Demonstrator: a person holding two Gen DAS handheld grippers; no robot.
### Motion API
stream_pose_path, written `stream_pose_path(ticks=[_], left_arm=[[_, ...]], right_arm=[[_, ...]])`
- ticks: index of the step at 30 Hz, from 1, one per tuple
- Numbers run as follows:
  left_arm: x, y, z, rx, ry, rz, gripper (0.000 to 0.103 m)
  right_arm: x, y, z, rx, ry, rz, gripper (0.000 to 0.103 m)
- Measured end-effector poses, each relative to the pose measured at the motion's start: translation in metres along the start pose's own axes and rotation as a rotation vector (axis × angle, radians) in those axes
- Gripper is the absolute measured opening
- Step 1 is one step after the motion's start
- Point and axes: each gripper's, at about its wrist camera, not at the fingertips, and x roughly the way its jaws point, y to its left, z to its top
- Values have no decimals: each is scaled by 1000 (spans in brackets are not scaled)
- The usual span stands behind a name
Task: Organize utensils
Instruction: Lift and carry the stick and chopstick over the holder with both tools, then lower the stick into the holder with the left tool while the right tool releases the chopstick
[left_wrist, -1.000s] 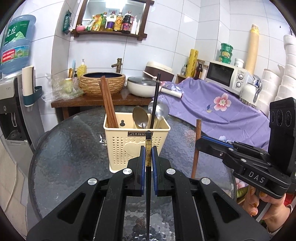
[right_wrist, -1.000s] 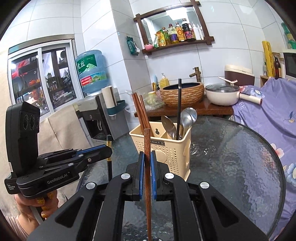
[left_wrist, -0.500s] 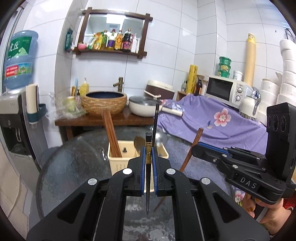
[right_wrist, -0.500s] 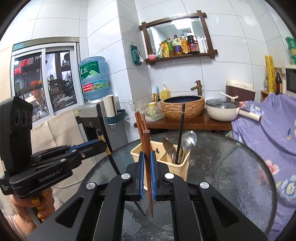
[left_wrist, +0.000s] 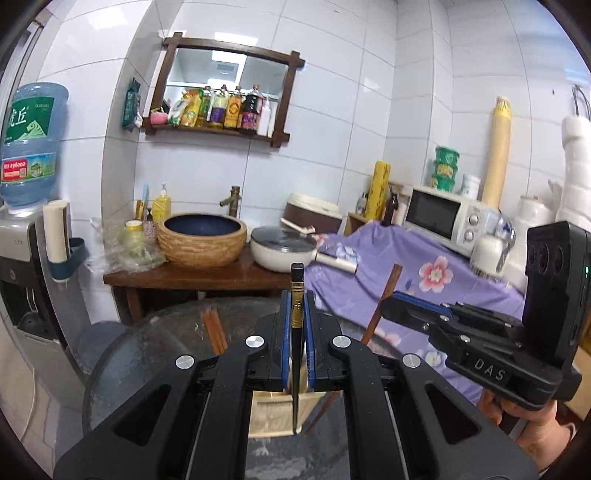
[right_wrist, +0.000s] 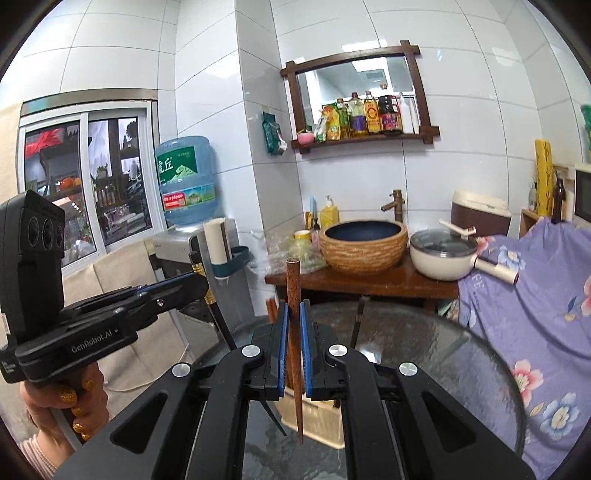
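My left gripper (left_wrist: 296, 306) is shut on a black chopstick (left_wrist: 296, 284) with a gold band, held upright, tip down above the cream utensil basket (left_wrist: 271, 417). My right gripper (right_wrist: 293, 317) is shut on a brown wooden chopstick (right_wrist: 293, 284), also upright, its tip beside the basket (right_wrist: 314, 417). Each gripper shows in the other's view: the right gripper (left_wrist: 391, 301) with the brown chopstick (left_wrist: 386, 291), the left gripper (right_wrist: 201, 282) with the black chopstick (right_wrist: 218, 314). Brown chopsticks (left_wrist: 213, 328) stand in the basket, mostly hidden behind my fingers.
The basket stands on a round glass table (left_wrist: 155, 343). Behind it are a wooden bench with a woven basin (left_wrist: 201, 240) and a lidded pan (left_wrist: 282, 251), a purple flowered cloth (left_wrist: 406, 266), a microwave (left_wrist: 443, 218) and a water dispenser (left_wrist: 22, 258) at left.
Both grippers have risen with their chopsticks. The basket has dropped low in both views and is now largely hidden behind the fingers.
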Motion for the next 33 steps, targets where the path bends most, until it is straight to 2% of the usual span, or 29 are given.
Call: stream_pose_path(ticks=[6,11,14,20,27,33], left_arm=[[7,6,43,-2,-77,86,7],[36,18,53,-24,-63,133,7],[54,23,45,-26,-46,155,7],[92,37,6,-39,39,178,7],[113,46,-36,-52,101,185,7],[125,44,-66,-24,140,195,7]], right_arm=[[10,5,35,-41,-45,-42,6],[32,1,38,-53,-43,-84,6],[46,-4,27,-45,-25,-95,6],[71,-16,-7,-8,29,-90,6],[92,-22,-40,21,93,-88,6],[100,-23,-57,27,113,-92,6]])
